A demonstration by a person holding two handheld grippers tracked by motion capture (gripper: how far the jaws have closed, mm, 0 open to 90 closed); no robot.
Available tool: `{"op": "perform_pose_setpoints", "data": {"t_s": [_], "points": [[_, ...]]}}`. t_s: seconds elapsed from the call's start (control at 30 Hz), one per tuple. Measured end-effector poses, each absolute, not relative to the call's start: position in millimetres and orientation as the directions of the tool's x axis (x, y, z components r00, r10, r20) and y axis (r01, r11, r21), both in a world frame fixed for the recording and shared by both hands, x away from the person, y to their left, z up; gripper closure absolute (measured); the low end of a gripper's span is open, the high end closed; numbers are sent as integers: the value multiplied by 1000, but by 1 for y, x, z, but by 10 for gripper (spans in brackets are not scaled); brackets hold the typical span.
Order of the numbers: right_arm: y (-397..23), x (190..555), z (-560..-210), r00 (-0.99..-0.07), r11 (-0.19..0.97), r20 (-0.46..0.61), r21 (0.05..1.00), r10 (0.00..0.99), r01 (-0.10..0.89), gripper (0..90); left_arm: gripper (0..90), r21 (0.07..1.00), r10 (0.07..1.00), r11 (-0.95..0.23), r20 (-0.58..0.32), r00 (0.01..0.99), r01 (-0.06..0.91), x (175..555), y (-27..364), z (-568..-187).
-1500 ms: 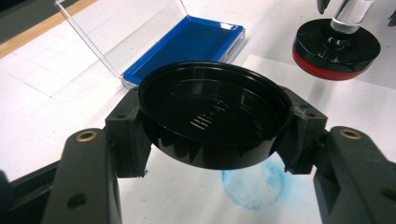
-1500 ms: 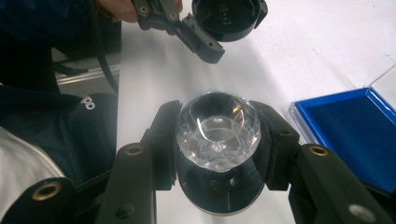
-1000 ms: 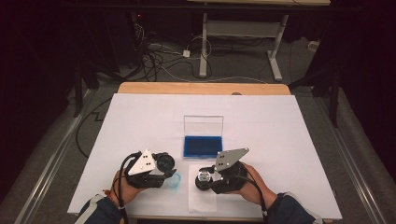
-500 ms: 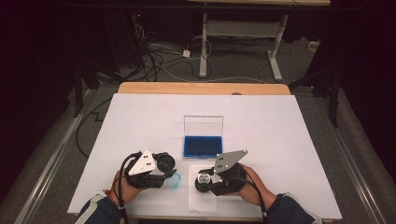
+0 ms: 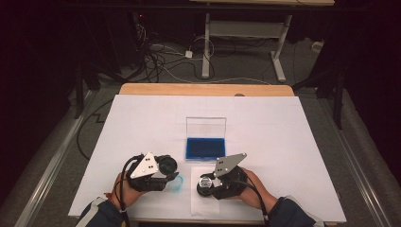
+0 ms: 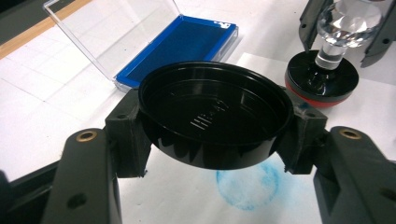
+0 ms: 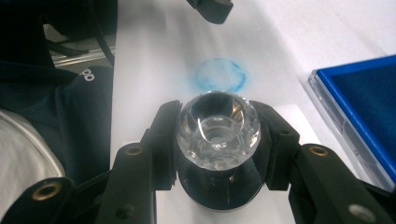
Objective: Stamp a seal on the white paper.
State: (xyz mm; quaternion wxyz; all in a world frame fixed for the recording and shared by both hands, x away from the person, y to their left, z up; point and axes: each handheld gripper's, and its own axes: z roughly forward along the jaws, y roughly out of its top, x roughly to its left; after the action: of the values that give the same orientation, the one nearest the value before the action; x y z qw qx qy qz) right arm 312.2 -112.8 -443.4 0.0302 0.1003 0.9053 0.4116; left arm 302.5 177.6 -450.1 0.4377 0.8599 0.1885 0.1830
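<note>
The stamp (image 7: pixel 218 140), clear faceted knob up, stands on a paper slip (image 5: pixel 201 201) at the table's near edge, the right gripper (image 5: pixel 208 182) clamped on that knob. Just left, the left gripper (image 6: pixel 212 135) grips a black round lid (image 6: pixel 212 119) above a blue ring print (image 6: pixel 250 184). Beyond lies the open blue ink pad (image 5: pixel 204 147).

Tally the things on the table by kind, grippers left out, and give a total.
Ink pad case, open, blue pad inside: 1
Stamp with a clear knob: 1
Black round cap: 1
Small paper sheet under the stamp: 1
Blue ring print on the white cover: 1
Total: 5
</note>
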Motion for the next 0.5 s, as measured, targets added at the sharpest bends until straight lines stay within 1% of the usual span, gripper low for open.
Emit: {"op": "perform_pose_setpoints", "data": {"t_s": [0.4,0.5], "points": [[-112,314,-451,-975,652,28,739,220,168,569,360,821,481,-548,151,864,162,302,177,-450],[-112,316,-454,-971,650,44,736,234,190,569,360,820,479,-549,150,865,162,302,176,-450]]}}
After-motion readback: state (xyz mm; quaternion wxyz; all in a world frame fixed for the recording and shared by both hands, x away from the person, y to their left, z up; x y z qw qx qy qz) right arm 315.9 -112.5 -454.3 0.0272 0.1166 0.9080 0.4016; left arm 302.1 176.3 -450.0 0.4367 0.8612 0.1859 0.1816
